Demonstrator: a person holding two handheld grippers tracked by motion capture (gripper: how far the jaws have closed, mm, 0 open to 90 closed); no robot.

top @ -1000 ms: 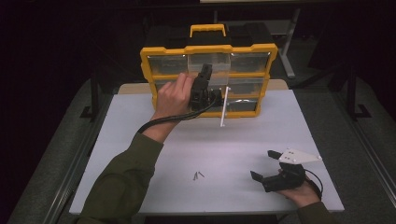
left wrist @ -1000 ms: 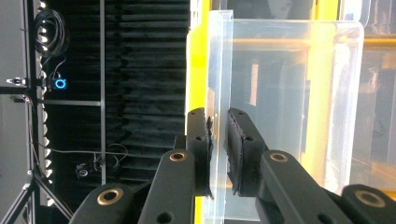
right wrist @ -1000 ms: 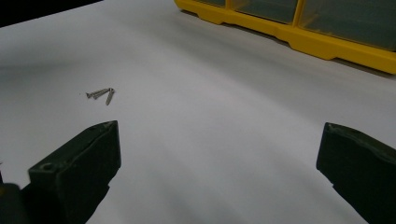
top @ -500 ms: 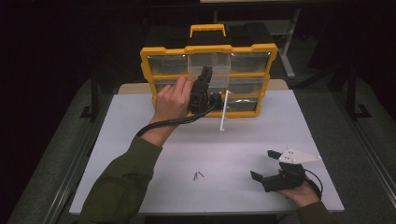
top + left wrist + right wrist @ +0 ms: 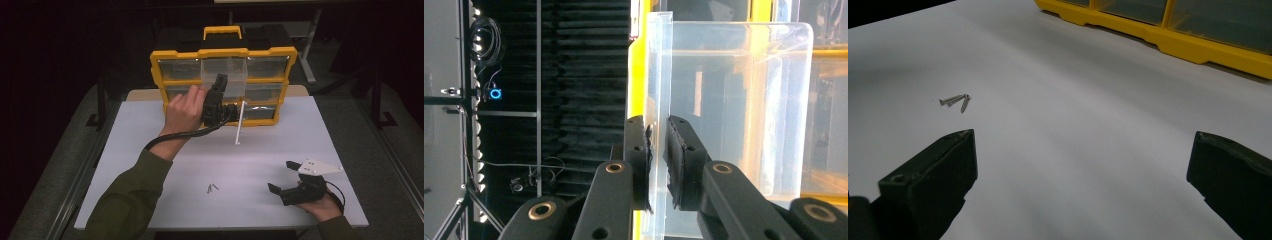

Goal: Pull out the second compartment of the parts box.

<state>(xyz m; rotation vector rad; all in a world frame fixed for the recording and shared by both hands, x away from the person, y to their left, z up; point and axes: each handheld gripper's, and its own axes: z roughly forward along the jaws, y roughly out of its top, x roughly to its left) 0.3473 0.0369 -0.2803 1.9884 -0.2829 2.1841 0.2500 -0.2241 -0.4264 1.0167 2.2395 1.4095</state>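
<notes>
- Left hand (image 5: 184, 107) with the left gripper (image 5: 220, 81) has drifted slightly toward the near side of the table; a small shift.
- Clear drawer (image 5: 234, 74), its wall pinched between the jaws, has come with it and sits a little further out of the yellow organizer (image 5: 280, 55).
- White rod (image 5: 240, 122) beside the gripper: its lower end now reaches nearer over the table.

Clear glossy plastic drawer (image 5: 734, 105); matt white table (image 5: 260, 160); metal screws (image 5: 955, 101)
</notes>
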